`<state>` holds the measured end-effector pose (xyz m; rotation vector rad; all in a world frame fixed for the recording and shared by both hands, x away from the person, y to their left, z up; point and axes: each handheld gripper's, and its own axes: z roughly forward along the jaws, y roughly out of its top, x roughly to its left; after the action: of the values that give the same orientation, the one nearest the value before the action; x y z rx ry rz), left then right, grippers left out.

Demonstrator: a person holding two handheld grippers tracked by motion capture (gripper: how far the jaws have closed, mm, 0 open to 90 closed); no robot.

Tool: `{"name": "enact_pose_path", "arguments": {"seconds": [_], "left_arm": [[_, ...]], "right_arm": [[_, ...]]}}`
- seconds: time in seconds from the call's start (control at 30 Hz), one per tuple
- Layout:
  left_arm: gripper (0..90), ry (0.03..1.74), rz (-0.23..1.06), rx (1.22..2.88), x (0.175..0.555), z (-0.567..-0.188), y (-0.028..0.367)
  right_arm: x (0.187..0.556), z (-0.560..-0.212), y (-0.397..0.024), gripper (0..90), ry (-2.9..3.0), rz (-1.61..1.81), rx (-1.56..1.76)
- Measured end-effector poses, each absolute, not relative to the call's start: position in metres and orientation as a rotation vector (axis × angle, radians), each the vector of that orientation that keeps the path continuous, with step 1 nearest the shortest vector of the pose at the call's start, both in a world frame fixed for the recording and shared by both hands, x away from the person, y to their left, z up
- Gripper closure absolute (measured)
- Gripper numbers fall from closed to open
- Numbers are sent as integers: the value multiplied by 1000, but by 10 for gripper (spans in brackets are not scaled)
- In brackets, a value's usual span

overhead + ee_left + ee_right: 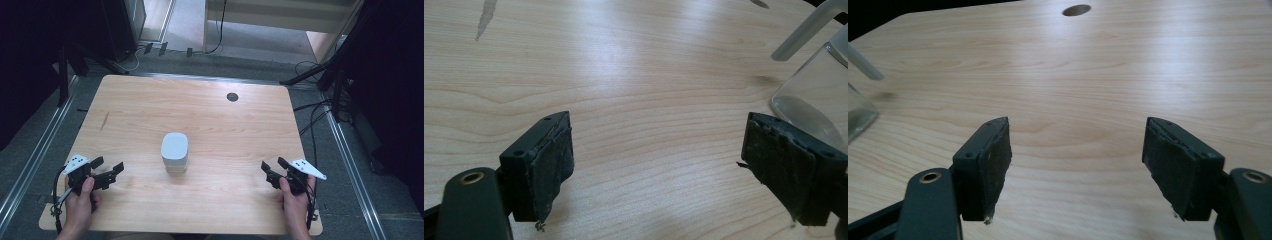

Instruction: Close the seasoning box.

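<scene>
A light wooden counter with rounded corners is seen from the high view, and a white-capped, clear squarish container stands upright near its middle. The container is taken as the landmark. Its pale cap is seen from above, with a translucent body below it.

The left gripper is held in the person's left hand to the left of the container and slightly nearer the person, well apart from it. Its fingers are spread wide, with nothing between them but bare wood. In the left gripper view, the clear base of the container is seen at the right edge, just beyond the right-hand finger, and a pale tube-like part slants above it.

The right gripper is held in the person's right hand to the right of the container, also slightly nearer the person and well apart from it. Its fingers are likewise spread wide over bare wood. In the right gripper view, a sliver of the clear container is seen at the left edge.

A small dark round hole is set into the counter beyond the container, toward the far edge and somewhat to the right. A thin dark streak is marked on the wood beyond and to the left of the container.
</scene>
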<state>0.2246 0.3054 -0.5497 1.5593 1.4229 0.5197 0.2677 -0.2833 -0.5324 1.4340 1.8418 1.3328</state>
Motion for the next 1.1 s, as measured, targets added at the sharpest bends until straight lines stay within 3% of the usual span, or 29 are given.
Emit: {"name": "enact_pose_path", "arguments": {"seconds": [0.23,0.73,1.1], "left_arm": [[136,1419,522,1564,225,-550,305],[136,1416,524,1566,225,-550,305],[138,1437,563,1583,226,-549,303]], "right_arm": [[242,-536,-318,291,1780,1322,1494],[210,-546,-350,302,1749,1228,1499],[210,-547,-356,293,1745,1230,1530]]}}
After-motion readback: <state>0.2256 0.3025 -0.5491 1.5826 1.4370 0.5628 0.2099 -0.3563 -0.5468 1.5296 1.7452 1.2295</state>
